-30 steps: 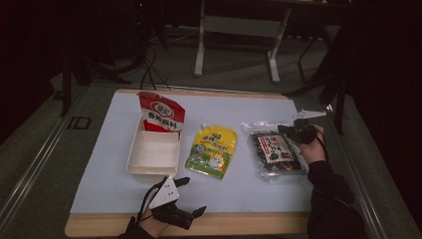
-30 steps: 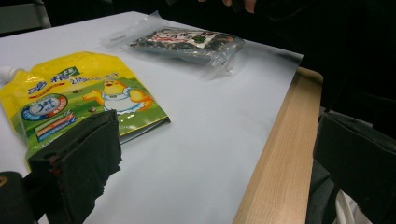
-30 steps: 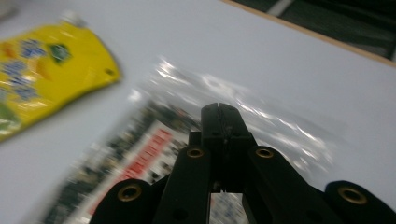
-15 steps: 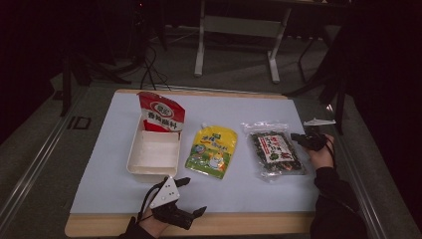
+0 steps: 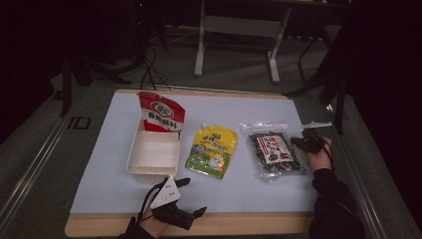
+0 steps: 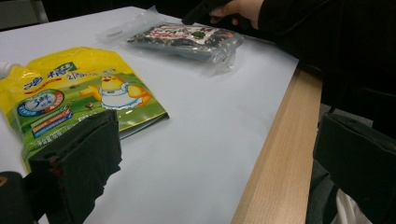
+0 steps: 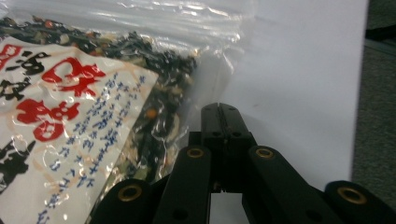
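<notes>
A clear bag of dark dried food [image 5: 273,149] with a white and red label lies flat at the right of the table. My right gripper [image 5: 304,142] rests at its right edge, a hand behind it. Its jaws are shut [image 7: 221,112], with the tips at the bag's [image 7: 93,107] clear rim; whether film is pinched between them I cannot tell. My left gripper [image 5: 191,197] hovers at the table's near edge, below a yellow spouted pouch [image 5: 211,149]. That gripper [image 6: 219,182] stands wide open with nothing between its fingers [image 6: 79,163], beside the pouch [image 6: 79,93].
A white tray [image 5: 154,168] sits left of the pouch, with a red packet [image 5: 160,113] leaning in its far end. The pale blue table top [image 5: 259,191] ends in a wooden front edge [image 6: 275,154]. A metal stand's legs [image 5: 199,55] rise beyond the table.
My right gripper slid from the bag's far right corner a little nearer and rightward along its edge, then stopped. The left gripper and the packets stayed put.
</notes>
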A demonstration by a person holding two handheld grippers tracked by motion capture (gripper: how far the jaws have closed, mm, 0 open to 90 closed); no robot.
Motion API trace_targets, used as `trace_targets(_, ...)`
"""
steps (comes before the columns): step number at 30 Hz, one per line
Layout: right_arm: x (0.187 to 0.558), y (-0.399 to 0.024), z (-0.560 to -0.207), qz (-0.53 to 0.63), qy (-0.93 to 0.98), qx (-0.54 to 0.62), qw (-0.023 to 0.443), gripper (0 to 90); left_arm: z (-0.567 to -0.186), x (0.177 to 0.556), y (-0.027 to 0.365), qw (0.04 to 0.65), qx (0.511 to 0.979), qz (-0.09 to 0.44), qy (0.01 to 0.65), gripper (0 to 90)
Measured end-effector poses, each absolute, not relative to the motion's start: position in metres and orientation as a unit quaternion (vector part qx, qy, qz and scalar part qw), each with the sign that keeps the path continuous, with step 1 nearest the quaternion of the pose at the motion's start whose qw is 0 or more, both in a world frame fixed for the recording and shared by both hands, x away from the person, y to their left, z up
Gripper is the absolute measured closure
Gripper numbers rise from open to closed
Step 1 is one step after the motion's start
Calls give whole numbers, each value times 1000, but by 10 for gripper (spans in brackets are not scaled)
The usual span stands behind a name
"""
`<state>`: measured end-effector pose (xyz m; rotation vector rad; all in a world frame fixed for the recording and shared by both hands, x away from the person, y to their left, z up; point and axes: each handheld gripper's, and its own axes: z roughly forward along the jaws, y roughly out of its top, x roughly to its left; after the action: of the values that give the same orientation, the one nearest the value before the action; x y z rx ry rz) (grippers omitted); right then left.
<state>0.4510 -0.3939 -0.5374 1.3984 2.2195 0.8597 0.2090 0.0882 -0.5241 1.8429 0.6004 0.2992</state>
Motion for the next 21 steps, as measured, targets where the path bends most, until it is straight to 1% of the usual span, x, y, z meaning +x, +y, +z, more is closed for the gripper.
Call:
trace_targets(10,441,-382,-541,318,796,483,176,900,-523,209,88,556,782,129,252,23)
trace_targets(13,434,-375,-540,322,801,475,170,900,-523,209,88,556,781,129,252,23)
trace_targets(21,413,-372,-540,335,803,470,147,900,-523,208,87,554,783,130,250,23)
